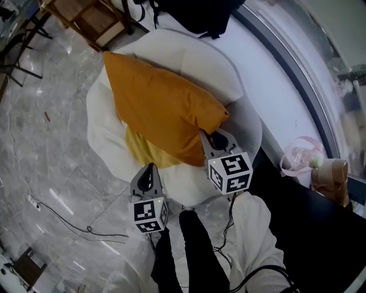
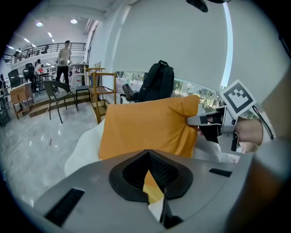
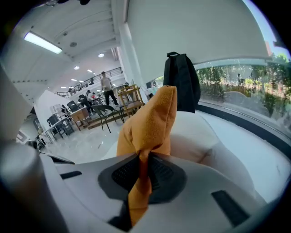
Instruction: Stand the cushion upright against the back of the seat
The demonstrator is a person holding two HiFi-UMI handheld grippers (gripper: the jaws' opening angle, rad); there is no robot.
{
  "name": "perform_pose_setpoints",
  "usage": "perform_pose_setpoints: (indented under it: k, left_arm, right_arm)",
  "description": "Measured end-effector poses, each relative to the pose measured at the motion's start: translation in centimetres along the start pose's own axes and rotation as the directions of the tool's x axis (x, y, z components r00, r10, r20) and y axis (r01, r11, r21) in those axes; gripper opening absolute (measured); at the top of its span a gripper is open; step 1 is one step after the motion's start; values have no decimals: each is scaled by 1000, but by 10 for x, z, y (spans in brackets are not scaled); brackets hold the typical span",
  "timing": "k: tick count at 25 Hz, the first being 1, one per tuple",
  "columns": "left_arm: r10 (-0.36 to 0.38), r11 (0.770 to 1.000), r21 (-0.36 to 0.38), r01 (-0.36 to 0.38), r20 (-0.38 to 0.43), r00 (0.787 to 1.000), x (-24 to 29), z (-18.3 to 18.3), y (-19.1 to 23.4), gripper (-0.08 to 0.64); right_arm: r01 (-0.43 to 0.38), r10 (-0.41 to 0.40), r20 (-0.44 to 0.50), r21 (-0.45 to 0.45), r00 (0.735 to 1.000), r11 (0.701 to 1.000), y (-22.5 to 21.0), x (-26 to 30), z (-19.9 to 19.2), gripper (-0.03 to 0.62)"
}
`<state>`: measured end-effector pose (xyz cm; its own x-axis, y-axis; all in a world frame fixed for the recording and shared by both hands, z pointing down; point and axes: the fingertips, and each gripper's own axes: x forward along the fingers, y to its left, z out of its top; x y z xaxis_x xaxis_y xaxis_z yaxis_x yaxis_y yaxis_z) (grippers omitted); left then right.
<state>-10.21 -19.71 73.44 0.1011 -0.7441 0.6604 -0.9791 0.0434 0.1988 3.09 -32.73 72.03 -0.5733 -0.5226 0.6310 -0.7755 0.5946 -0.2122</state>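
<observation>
An orange cushion lies tilted across a white rounded seat, with a paler yellow face showing under its near edge. My right gripper is shut on the cushion's near right corner; in the right gripper view the fabric is pinched between the jaws. My left gripper meets the yellow near edge, its jaws closed with a sliver of yellow fabric between them. The left gripper view shows the cushion raised, with the right gripper at its corner.
A black backpack sits on the white ledge behind the seat, by the curved window. A wooden rack stands at the far left. A cable runs over the marble floor. A pink bag rests at the right.
</observation>
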Motion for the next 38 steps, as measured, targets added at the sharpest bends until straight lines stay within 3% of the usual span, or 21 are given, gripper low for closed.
perform_pose_setpoints:
  k: [9, 21, 29, 38]
  left_arm:
    - [28, 999, -24, -26, 79, 996, -42, 39, 23, -2]
    - [69, 997, -45, -63, 135, 988, -111, 61, 83, -2]
    - [40, 999, -19, -38, 161, 986, -145, 75, 96, -2]
    - [-37, 999, 14, 35, 185, 982, -142, 88, 77, -2]
  right_arm:
    - [-76, 78, 39, -58, 996, 995, 70, -28, 62, 86]
    - [-83, 89, 24, -181, 996, 980, 147, -73, 109, 84]
    - [-105, 93, -69, -196, 993, 975, 186, -117, 99, 84]
    - [-96, 42, -243, -214, 969, 972, 179, -133, 70, 84]
